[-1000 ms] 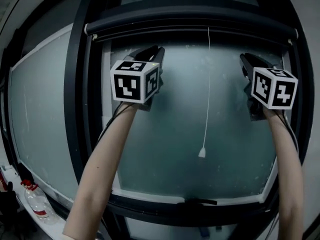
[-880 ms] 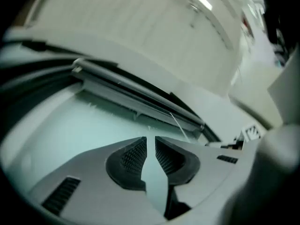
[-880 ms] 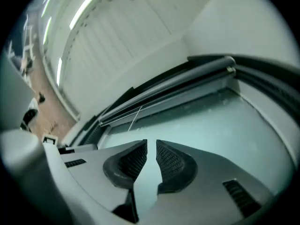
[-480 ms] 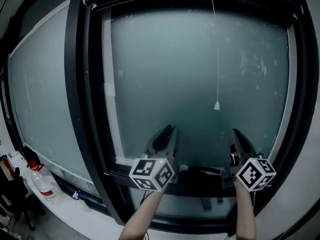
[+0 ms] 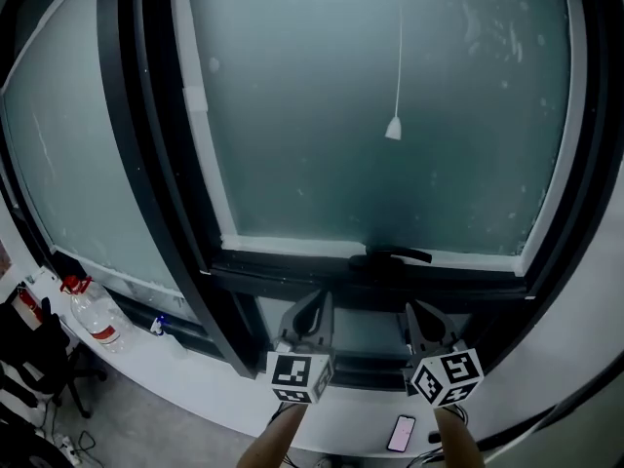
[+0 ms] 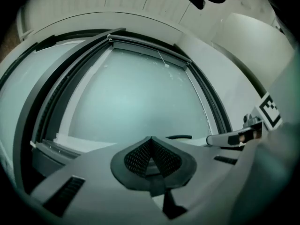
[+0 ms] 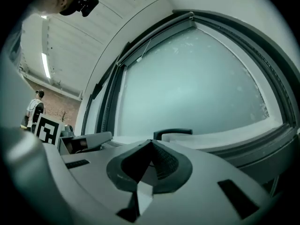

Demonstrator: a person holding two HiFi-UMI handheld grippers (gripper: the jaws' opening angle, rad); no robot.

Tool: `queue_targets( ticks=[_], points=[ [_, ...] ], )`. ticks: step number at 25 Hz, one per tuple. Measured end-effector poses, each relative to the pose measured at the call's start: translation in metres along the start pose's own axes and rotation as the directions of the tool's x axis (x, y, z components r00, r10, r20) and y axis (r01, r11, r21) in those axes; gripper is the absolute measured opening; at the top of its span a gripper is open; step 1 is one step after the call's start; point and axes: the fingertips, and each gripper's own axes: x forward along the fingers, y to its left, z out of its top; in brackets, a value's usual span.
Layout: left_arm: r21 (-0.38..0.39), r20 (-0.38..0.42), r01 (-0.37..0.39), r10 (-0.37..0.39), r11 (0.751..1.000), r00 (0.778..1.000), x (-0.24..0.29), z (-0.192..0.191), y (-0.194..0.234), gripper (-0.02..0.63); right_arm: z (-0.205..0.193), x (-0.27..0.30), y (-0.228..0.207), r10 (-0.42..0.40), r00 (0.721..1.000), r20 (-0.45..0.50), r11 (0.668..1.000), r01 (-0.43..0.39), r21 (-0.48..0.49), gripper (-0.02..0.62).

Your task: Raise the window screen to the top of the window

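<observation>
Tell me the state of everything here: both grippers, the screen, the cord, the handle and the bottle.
Left gripper, shut, empty.
Right gripper, shut, empty.
Screen, rolled up at the top.
Cord, hanging straight.
Handle, lying level.
Bottle, upright, capped.

A frosted window [image 5: 390, 96] glows dull grey-green inside a heavy dark frame [image 5: 146, 164], with a second pane [image 5: 68, 164] to its left. Below runs a pale sill [image 5: 195, 398] — a red-capped bottle [image 5: 96, 318] at the left, a phone [image 5: 401, 434] further right. One strip light [image 7: 45, 64] crosses the ribbed ceiling [image 7: 93, 27].
</observation>
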Motion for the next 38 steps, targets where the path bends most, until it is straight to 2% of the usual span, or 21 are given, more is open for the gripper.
queue_targets(
  ticks=[3,7,11,14,19,24,28,30,32,36,38],
  points=[
    [-0.008,-0.043,-0.01,0.01,1.0,0.999,-0.028,-0.019,-0.003,0.003,-0.02,-0.013,0.014,0.034,0.999,-0.03,0.999,-0.033,0.033,0.006],
    [-0.033,-0.08,0.014,-0.017,0.999,0.997,-0.063,-0.035,-0.018,0.003,-0.045,-0.041,0.03,0.031,0.997,-0.069,0.996,-0.025,0.09,0.006],
    [-0.044,-0.075,0.031,-0.035,0.999,0.997,-0.091,-0.029,-0.016,0.003,-0.057,-0.057,0.065,0.033,0.996,-0.086,0.996,-0.026,0.083,0.006],
    [-0.045,-0.066,0.054,-0.057,0.998,0.996,-0.121,-0.021,-0.02,0.003,-0.058,-0.078,0.097,0.018,0.996,-0.092,0.996,-0.009,0.091,0.006],
    [-0.068,-0.096,0.099,-0.105,0.993,0.99,-0.194,-0.016,-0.028,0.003,-0.066,-0.117,0.162,-0.014,0.99,-0.137,0.996,0.026,0.09,0.006],
    [-0.093,-0.101,0.119,-0.129,0.989,0.987,-0.259,0.003,-0.024,0.003,-0.057,-0.139,0.235,0.007,0.992,-0.128,0.996,0.004,0.089,0.006],
    [-0.116,-0.097,0.111,-0.123,0.987,0.988,-0.293,0.009,-0.024,0.003,-0.063,-0.159,0.279,0.031,0.985,-0.168,0.999,-0.028,0.02,0.006],
    [-0.126,-0.094,0.11,-0.123,0.986,0.988,-0.305,0.013,-0.029,0.003,-0.068,-0.171,0.29,0.033,0.981,-0.19,0.999,-0.029,0.025,0.006],
    [-0.099,-0.099,0.122,-0.131,0.988,0.986,-0.314,0.018,-0.039,0.003,-0.068,-0.183,0.294,0.024,0.981,-0.19,0.999,-0.015,0.045,0.006],
    [-0.017,-0.108,0.116,-0.117,0.993,0.987,-0.331,0.029,-0.054,0.003,-0.05,-0.208,0.291,-0.03,0.991,-0.13,0.996,0.04,0.076,0.006],
    [-0.014,-0.108,0.096,-0.097,0.995,0.989,-0.346,0.033,-0.062,0.003,-0.041,-0.229,0.288,-0.063,0.993,-0.099,0.994,0.071,0.079,0.006]
  ],
)
